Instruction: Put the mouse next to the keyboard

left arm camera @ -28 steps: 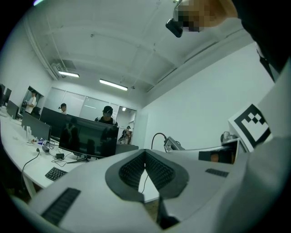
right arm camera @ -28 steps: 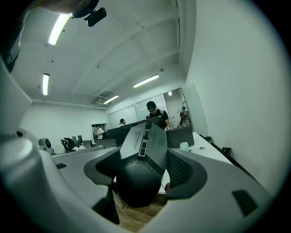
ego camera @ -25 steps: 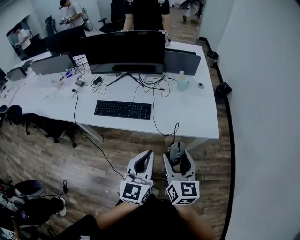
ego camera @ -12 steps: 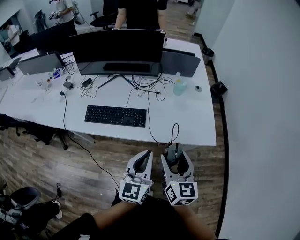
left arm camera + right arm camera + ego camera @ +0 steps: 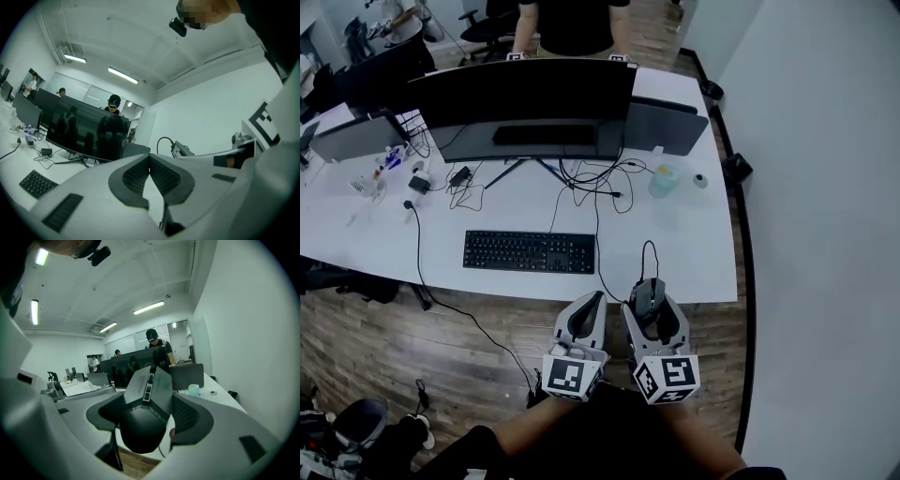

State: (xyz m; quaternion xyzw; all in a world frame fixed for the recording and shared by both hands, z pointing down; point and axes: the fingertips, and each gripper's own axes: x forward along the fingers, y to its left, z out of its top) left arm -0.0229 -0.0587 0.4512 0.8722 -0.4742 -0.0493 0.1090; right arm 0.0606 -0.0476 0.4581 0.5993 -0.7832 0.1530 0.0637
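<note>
Black wired mouse [image 5: 646, 292] sits clamped in my right gripper [image 5: 649, 304] by the tabletop's [image 5: 694, 253] near edge, right of the keyboard [image 5: 529, 251]; my left gripper [image 5: 592, 306] is closed, empty.

mouse [image 5: 647, 295] carried forward, now over desk [image 5: 698, 258] edge

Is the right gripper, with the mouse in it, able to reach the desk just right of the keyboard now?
Probably yes. The right gripper holds the mouse at the near edge of the desk. The surface right of the keyboard is bare except for a thin black cable.
</note>
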